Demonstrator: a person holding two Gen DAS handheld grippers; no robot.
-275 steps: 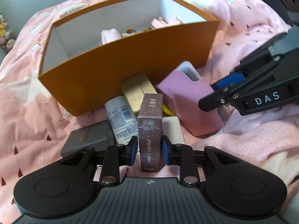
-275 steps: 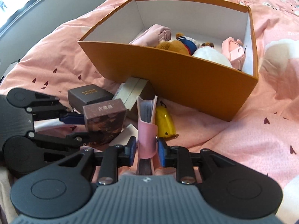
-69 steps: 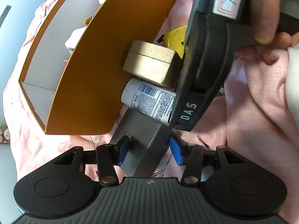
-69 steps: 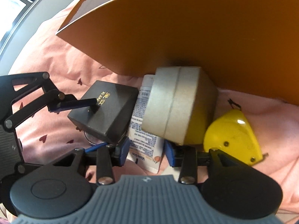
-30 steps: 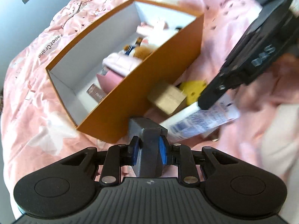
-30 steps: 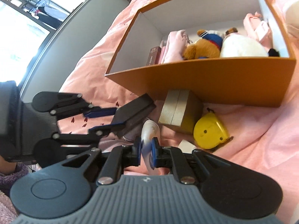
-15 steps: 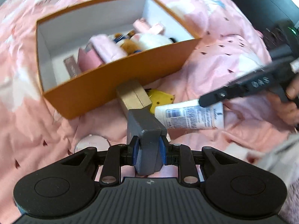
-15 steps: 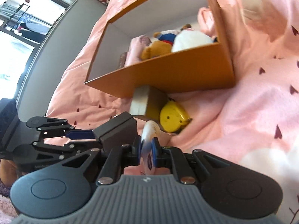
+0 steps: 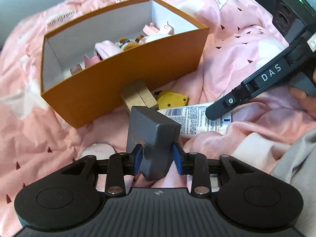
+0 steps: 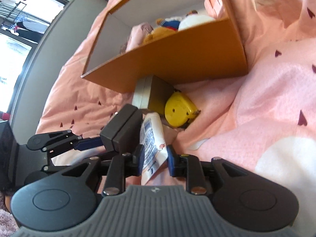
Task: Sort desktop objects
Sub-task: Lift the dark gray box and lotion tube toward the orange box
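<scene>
A dark grey box [image 9: 152,134] stands tilted between the blue pads of my left gripper [image 9: 157,158]. Its jaws are opening and the pads stand just clear of the box's sides. A white lotion tube [image 10: 152,138] lies slanted between the pads of my right gripper [image 10: 154,162]. Those jaws are opening too, and the tube is no longer squeezed flat. Beyond both stands the orange storage box [image 9: 126,79], holding plush toys and pink items. The two grippers sit side by side, the grey box [image 10: 122,126] next to the tube [image 9: 197,116].
A gold box [image 9: 138,96] and a yellow tape measure [image 9: 171,100] rest against the orange box's front wall. A round pink tin [image 9: 98,150] lies left of my left gripper. Rumpled pink bedding covers everything. A hand shows at the right edge.
Both pairs of jaws have widened from a tight grip. The grey box has tipped between the left pads, and the tube has slackened and turned between the right pads.
</scene>
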